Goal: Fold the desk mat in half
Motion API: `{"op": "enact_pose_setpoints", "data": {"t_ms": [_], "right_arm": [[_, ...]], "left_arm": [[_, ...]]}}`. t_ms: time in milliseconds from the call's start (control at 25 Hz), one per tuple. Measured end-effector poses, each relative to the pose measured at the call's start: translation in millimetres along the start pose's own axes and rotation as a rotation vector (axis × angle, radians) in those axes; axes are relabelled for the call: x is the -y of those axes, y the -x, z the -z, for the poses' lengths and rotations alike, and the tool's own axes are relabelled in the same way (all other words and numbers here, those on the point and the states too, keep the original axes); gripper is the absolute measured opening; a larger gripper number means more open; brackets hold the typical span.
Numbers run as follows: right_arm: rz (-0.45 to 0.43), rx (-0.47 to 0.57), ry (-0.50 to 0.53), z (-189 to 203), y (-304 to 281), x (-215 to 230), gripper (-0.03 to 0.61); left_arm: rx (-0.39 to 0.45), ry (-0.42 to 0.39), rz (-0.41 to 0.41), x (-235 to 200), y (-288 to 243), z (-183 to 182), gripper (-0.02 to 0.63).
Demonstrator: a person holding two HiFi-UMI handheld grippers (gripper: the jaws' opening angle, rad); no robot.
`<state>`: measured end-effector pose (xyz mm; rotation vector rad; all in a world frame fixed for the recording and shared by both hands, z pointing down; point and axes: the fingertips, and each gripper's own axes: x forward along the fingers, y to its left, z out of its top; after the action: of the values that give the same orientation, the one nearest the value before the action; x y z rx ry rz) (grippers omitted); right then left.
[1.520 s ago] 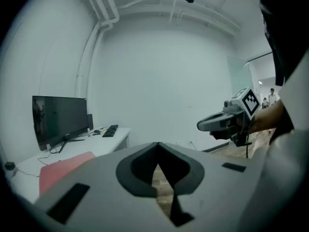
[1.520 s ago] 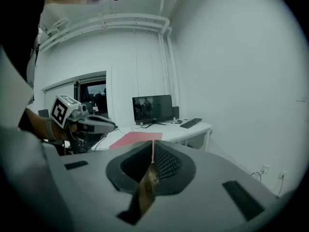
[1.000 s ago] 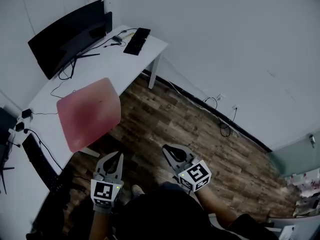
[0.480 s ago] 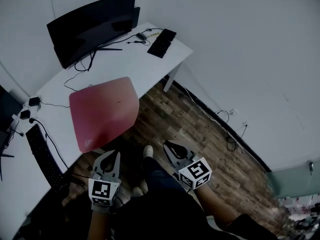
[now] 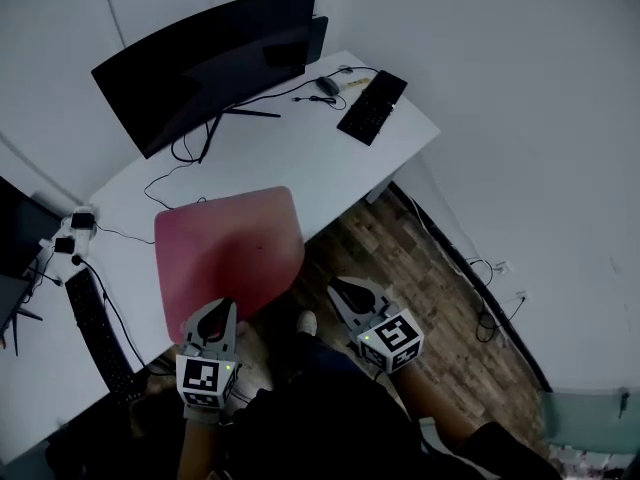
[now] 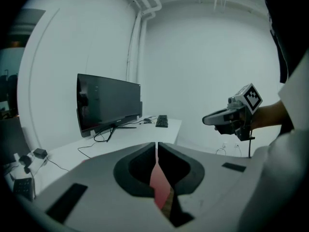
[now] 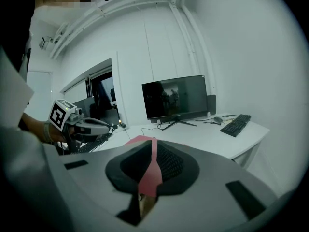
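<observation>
**Desk mat flat and unfolded; both claws shut and empty at its near edge**

The pink desk mat [image 5: 228,253] is spread flat on the white counter [image 5: 300,153]. Its near edge lies along the counter's front and seemingly reaches a little past it, which would leave that edge free to be pinched. The left claw [image 5: 215,315] is held at the mat's near-left corner and the right claw [image 5: 345,293] off its near-right corner, over the wooden floor [image 5: 400,268]. On each, the jaws are pressed together with nothing clamped, and the mat is seen only beyond the slit. The fold is judged not yet begun, since the jaws would first have to be parted. The monitor [image 5: 215,58] and keyboard [image 5: 372,106] are set well behind, clear of the fold.
</observation>
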<state>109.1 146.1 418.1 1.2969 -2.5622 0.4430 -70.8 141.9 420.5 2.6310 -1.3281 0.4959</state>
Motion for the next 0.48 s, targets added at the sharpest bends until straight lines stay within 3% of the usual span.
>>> {"op": "enact_pose_setpoints", "data": {"t_ms": [280, 480], "right_arm": [[-0.115, -0.059, 0.008, -14, -67, 71, 0.026], [-0.175, -0.11, 0.032, -17, -112, 98, 0.026]], "left_arm": [[-0.057, 0.046, -0.122, -41, -70, -15, 0.011], [-0.121, 0.073, -0.177, -65, -93, 0, 0.011]]}}
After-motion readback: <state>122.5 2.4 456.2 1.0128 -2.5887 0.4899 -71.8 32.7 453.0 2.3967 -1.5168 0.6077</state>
